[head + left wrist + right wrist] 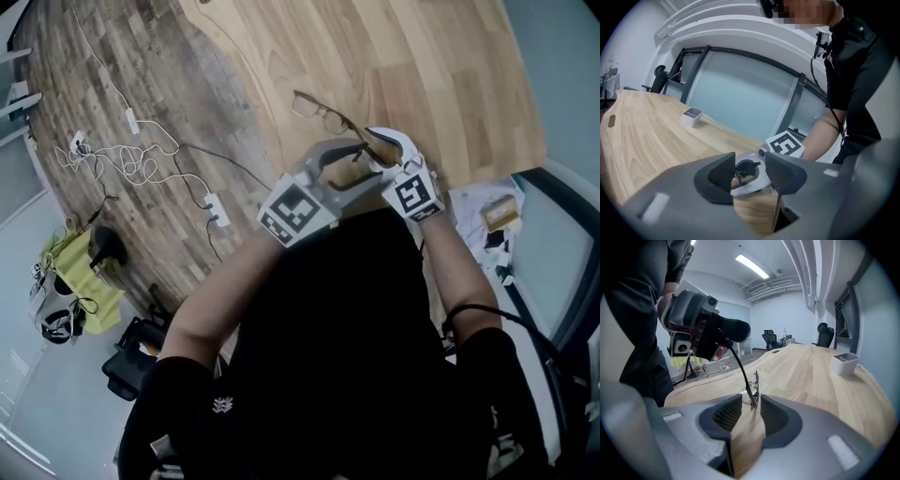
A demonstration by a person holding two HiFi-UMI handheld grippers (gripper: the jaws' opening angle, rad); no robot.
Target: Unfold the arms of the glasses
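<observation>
Thin dark-rimmed glasses (319, 112) lie on the light wooden table (422, 66), lenses away from me. One arm (736, 357) sticks up and back from the frame (753, 385) to a dark finger of my left gripper (726, 331); whether it touches the finger I cannot tell. That left gripper (361, 164) (750, 171) is open, with a wide gap between its pads. My right gripper (375, 150) (751, 411) sits close beside it, jaws apart, with the hinge end of the glasses at its fingertips and not pressed. In the left gripper view the right gripper's white body (750, 182) shows through the gap.
A small white container (691, 117) (846, 363) stands farther along the table. The table's curved front edge (262, 141) is close to both grippers. On the floor to the left are white cables (122, 159) and a power strip (217, 211). Office chairs (825, 336) stand at the table's far end.
</observation>
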